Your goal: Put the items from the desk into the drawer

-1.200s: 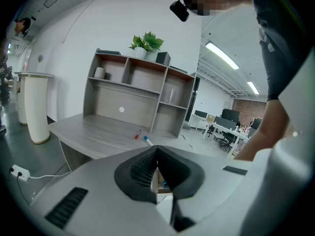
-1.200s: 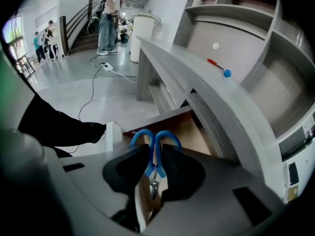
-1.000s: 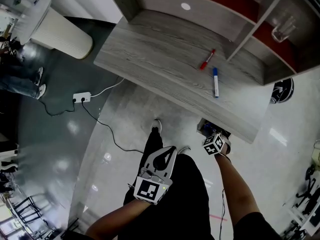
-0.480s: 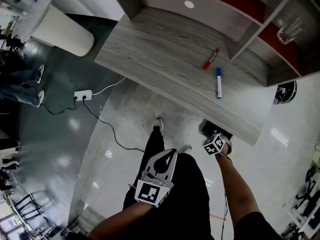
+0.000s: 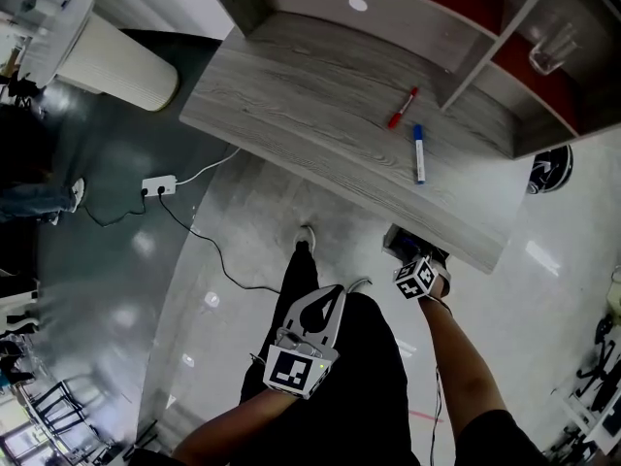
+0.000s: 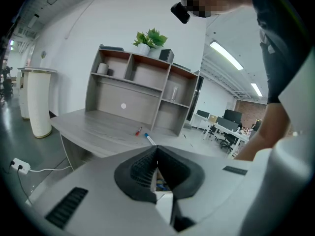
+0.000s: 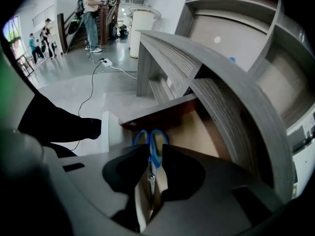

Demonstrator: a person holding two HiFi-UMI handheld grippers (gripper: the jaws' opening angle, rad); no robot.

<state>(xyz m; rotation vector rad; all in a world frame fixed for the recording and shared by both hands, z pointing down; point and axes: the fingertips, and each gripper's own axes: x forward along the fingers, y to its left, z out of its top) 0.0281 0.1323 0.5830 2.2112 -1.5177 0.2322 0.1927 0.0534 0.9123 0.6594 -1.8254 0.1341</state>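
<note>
A red marker [image 5: 403, 108] and a blue marker [image 5: 418, 153] lie on the grey wooden desk [image 5: 291, 95], toward its right end. Under that end a drawer [image 5: 400, 244] stands open. My right gripper [image 5: 408, 258] hangs over it, shut on blue-handled scissors [image 7: 151, 141], whose handles stick out past the jaw tips above the drawer's wooden bottom [image 7: 192, 132]. My left gripper [image 5: 333, 291] is held back by the person's leg, shut with nothing in it. In the left gripper view both markers, red [image 6: 139, 131] and blue [image 6: 150, 139], show far ahead.
A shelf unit with a glass [image 5: 548, 56] stands on the desk's back. A white round column [image 5: 116, 61] is at the far left. A power strip [image 5: 158, 188] and its cable lie on the floor. People stand far off [image 7: 93, 14].
Only the head camera drifts slightly. Both grippers stay where they were, the right one still at the open drawer.
</note>
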